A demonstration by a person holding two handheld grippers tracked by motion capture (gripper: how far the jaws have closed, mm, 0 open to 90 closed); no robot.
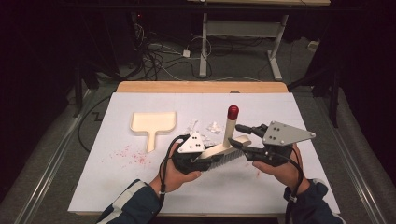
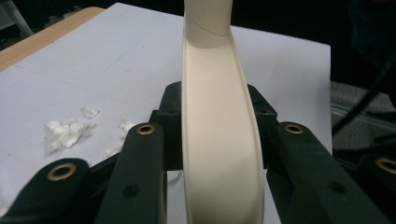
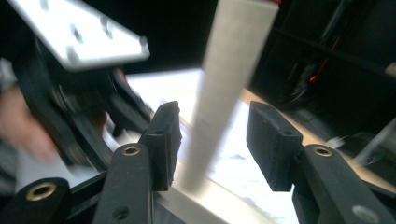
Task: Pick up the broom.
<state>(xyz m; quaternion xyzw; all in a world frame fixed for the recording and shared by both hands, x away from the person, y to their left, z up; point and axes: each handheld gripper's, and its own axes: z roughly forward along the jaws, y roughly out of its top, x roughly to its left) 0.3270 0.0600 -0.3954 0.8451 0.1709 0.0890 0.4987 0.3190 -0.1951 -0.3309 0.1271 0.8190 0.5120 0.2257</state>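
Note:
A cream hand brush with dark bristles and a red-tipped handle hangs above the white table cover, handle pointing up. My left gripper is shut on the brush's curved back, which runs up between its pads. My right gripper comes in from the right and is open. The brush handle stands between its two pads with a gap on each side. The left gripper's grey plate shows close behind it in the right gripper view.
A cream dustpan lies flat at the left of the white cover. White scraps lie behind the grippers, and red crumbs are scattered near the dustpan's handle. Table legs and cables stand on the floor beyond the far edge.

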